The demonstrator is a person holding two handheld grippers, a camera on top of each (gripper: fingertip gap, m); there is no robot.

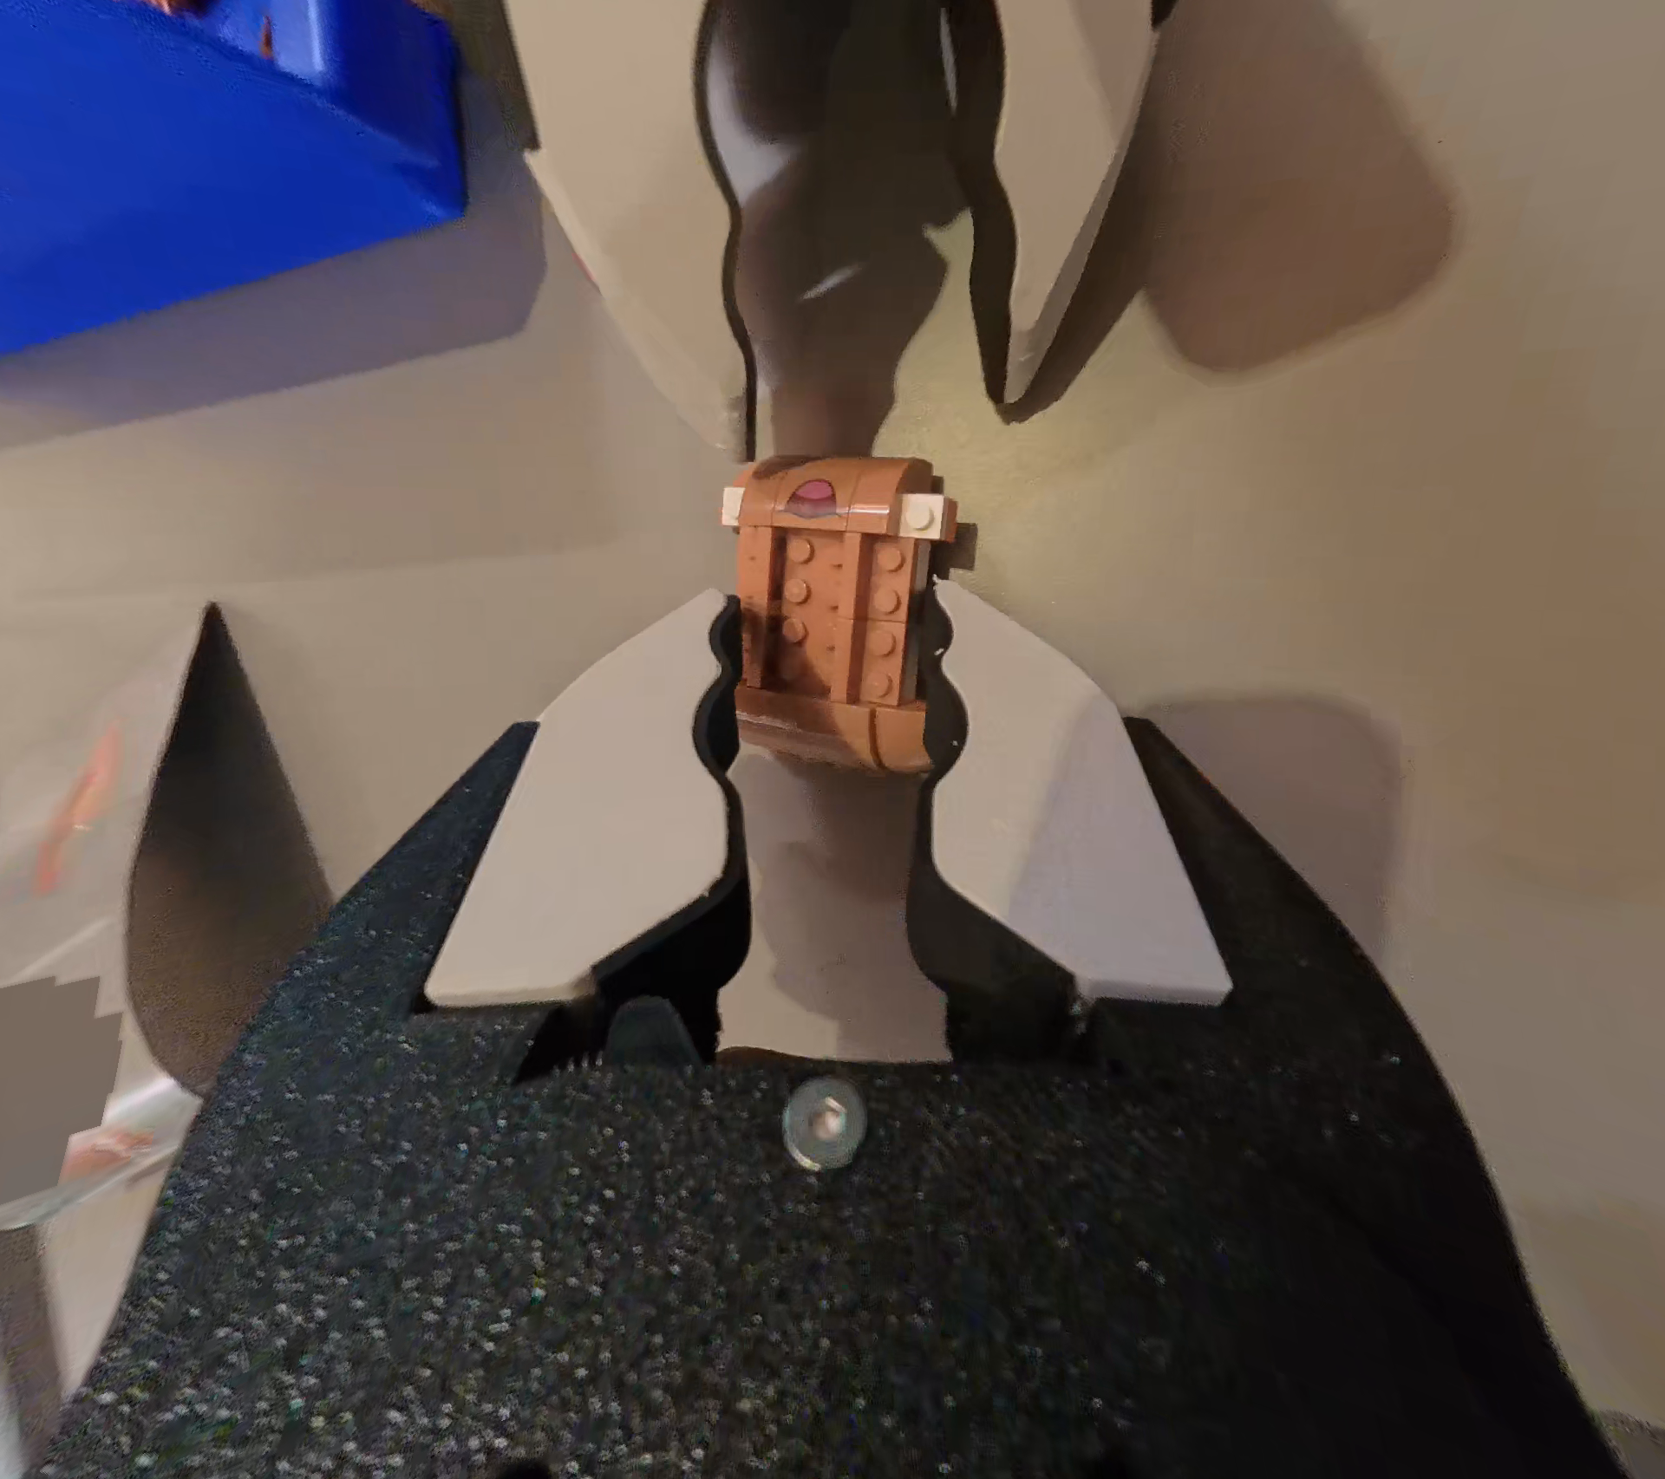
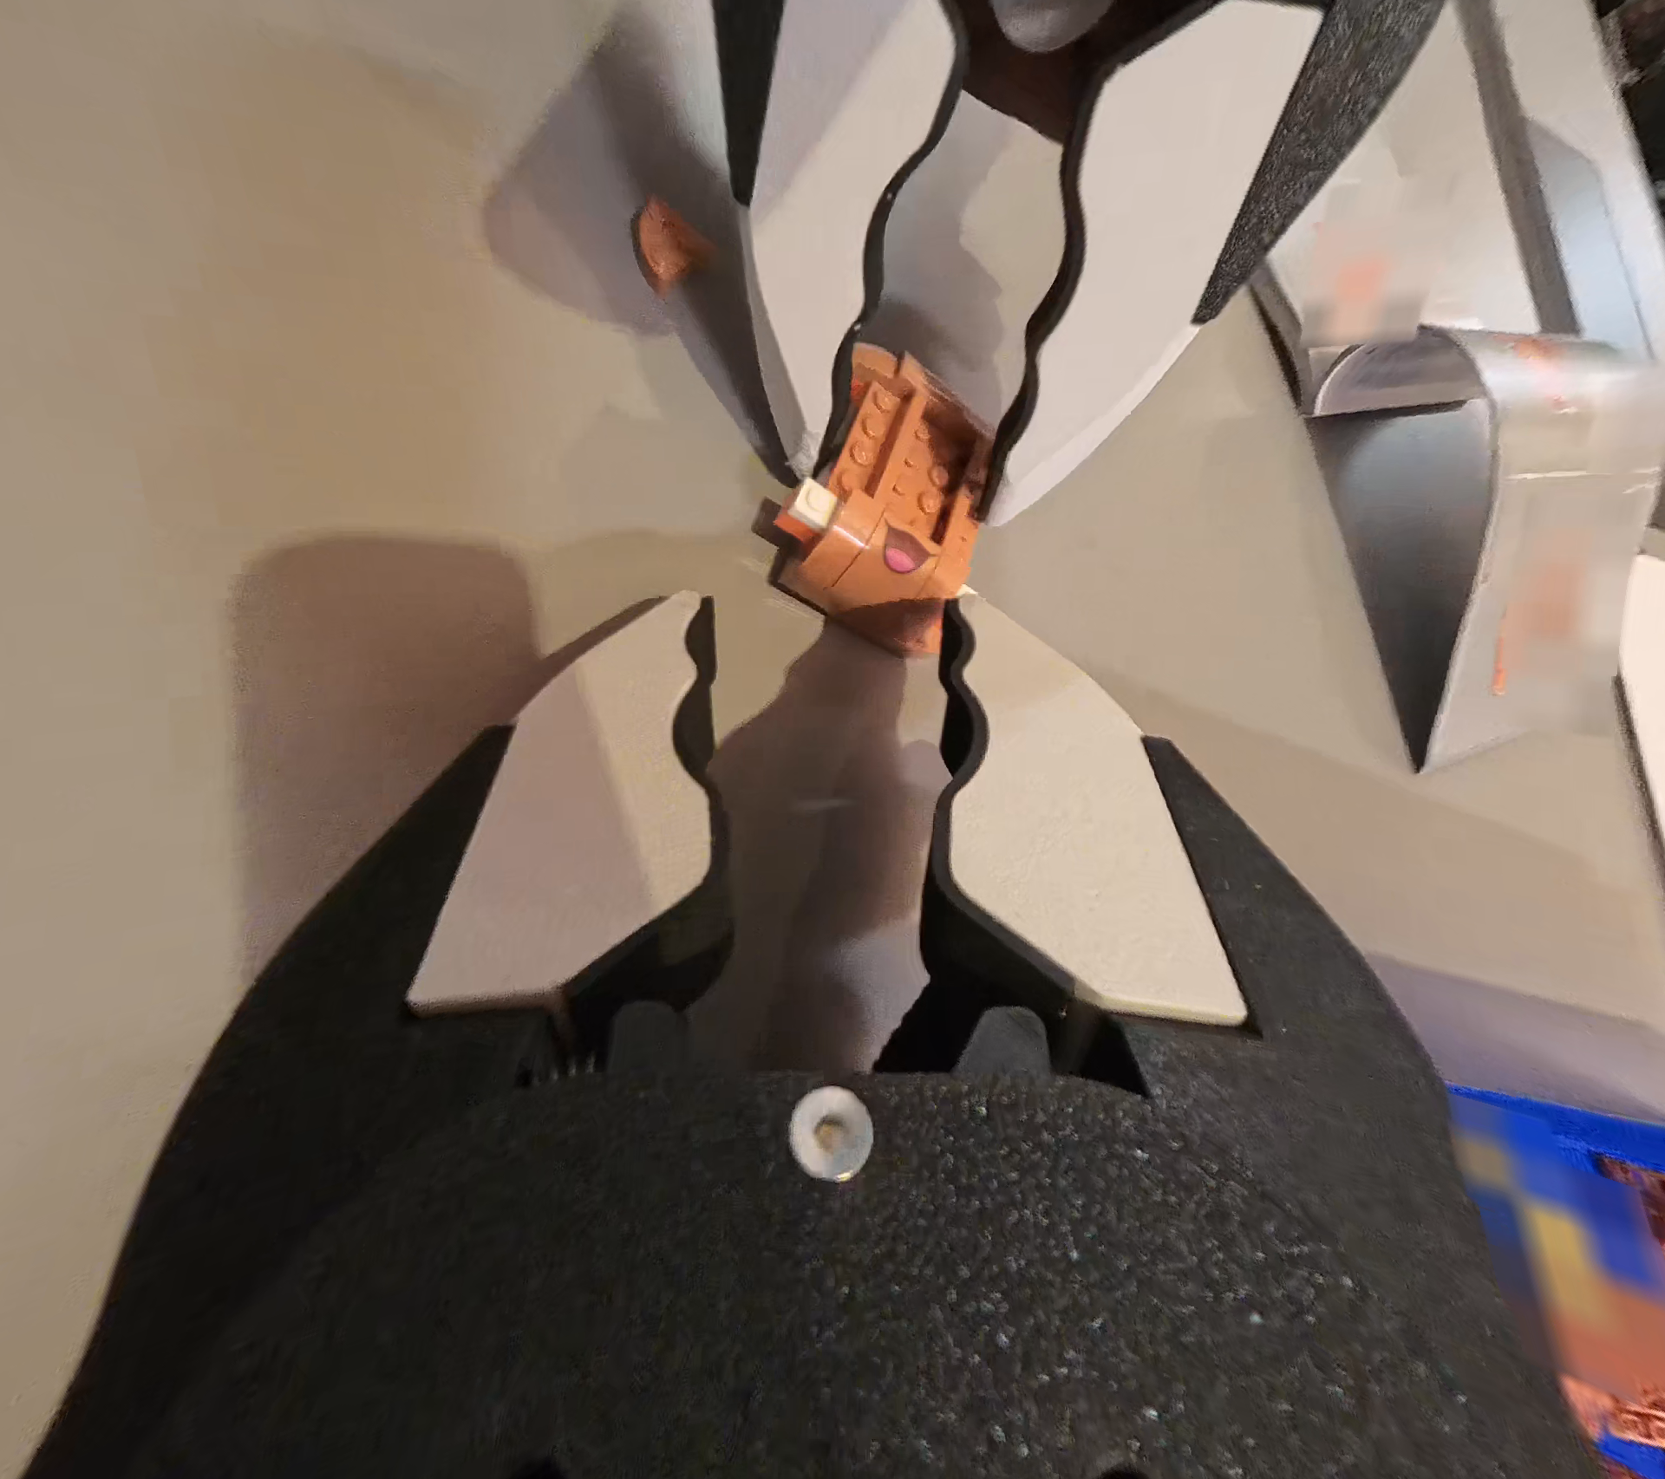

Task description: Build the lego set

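A small brown lego assembly (image 1: 833,535) with studs, a pink mouth print and white side studs is held above the beige table. My left gripper (image 1: 831,607) is shut on its lower half. In the right wrist view the assembly (image 2: 892,526) hangs tilted between the left gripper's (image 2: 901,485) fingers, which come from the top. My right gripper (image 2: 829,612) is open and empty, its tips just short of the assembly, the right tip close to its bottom edge. It also shows in the left wrist view (image 1: 869,418), facing the assembly from the far side.
A blue tray (image 1: 225,175) with several brown pieces stands at the far left. A loose brown piece (image 2: 667,251) lies on the table beyond the left gripper. Clear plastic bags (image 2: 1487,490) lie at the side. A blue box (image 2: 1577,1166) is at the near right. My two grippers' fingertips are within a few centimetres of each other. My left tips are roughly 6 cm from the loose brown piece (image 2: 667,251).
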